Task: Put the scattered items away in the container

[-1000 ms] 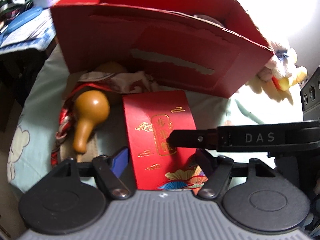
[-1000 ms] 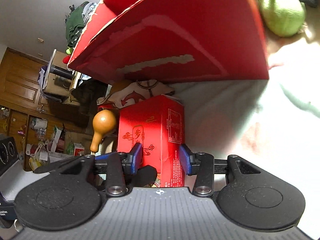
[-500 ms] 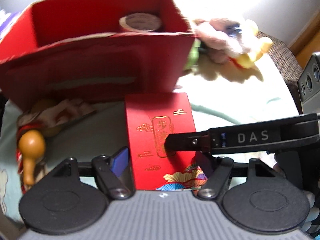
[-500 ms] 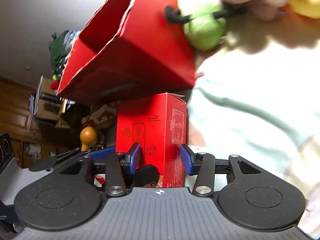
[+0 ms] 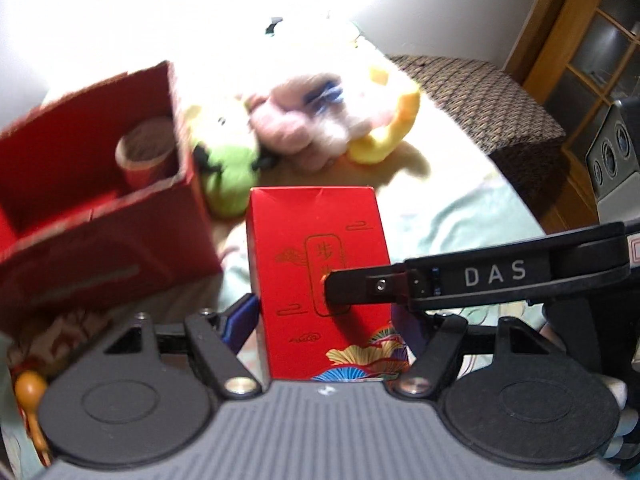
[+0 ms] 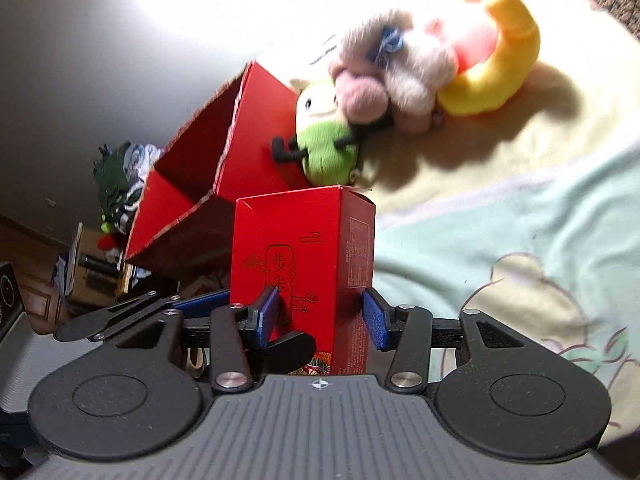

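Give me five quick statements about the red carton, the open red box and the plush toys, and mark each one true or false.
1. Both claws grip the red carton. True: left claw and right claw are shut on it.
2. The open red box is empty. False: a round tub sits inside.
3. The green plush touches the box's outer wall. True.
4. The carton lies flat on the blanket. False: it is held upright.
5. The pink plush is inside the box. False: it lies outside, beside the yellow plush.
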`<state>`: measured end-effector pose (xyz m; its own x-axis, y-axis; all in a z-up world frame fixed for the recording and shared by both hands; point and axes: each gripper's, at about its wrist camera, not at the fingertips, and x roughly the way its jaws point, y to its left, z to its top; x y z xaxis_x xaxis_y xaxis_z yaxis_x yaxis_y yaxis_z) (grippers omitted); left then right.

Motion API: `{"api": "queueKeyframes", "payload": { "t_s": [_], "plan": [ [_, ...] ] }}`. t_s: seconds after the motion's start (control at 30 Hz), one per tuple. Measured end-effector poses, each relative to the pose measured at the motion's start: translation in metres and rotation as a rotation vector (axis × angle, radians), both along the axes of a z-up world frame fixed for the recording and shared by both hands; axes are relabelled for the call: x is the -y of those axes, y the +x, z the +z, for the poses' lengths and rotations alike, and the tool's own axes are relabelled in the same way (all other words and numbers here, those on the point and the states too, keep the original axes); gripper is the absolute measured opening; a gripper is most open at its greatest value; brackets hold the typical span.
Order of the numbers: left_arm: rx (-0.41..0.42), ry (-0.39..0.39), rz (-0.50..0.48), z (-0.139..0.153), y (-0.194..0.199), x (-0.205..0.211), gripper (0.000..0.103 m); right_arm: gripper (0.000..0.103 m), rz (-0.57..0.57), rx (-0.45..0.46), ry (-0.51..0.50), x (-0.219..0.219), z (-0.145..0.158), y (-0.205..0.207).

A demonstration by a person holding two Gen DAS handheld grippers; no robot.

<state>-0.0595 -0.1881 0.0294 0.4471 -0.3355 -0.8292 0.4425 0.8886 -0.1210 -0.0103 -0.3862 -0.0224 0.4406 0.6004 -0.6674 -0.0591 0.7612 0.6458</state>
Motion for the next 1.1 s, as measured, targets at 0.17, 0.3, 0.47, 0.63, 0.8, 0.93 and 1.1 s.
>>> {"api": "queueKeyframes", "payload": {
  "t_s": [0.17, 0.3, 0.47, 0.63, 0.8, 0.93, 1.1],
  "plan": [
    [0.090, -0.008, -0.028, 0.026, 0.005, 0.009, 0.074, 0.049, -0.040, 0.100, -0.009, 0.003, 0.030, 0.005],
    [0.183, -0.014, -0.031, 0.053, 0.016, 0.002, 0.074, 0.049, -0.032, 0.196, -0.011, -0.009, 0.057, 0.019],
    [0.269, -0.005, -0.009, 0.085, 0.036, -0.031, 0.075, 0.050, 0.013, 0.268, -0.001, -0.040, 0.082, 0.051],
    [0.310, 0.040, 0.031, 0.097, 0.070, -0.072, 0.075, 0.050, 0.081, 0.305, -0.027, -0.090, 0.097, 0.086],
    [0.259, 0.042, 0.079, 0.087, 0.111, -0.118, 0.075, 0.050, 0.133, 0.258, -0.031, -0.139, 0.088, 0.124],
    [0.187, 0.038, 0.106, 0.063, 0.140, -0.150, 0.075, 0.050, 0.162, 0.162, -0.038, -0.169, 0.067, 0.149],
    [0.076, 0.037, 0.127, 0.023, 0.168, -0.174, 0.075, 0.050, 0.202, 0.048, -0.092, -0.203, 0.037, 0.171]
  ]
}}
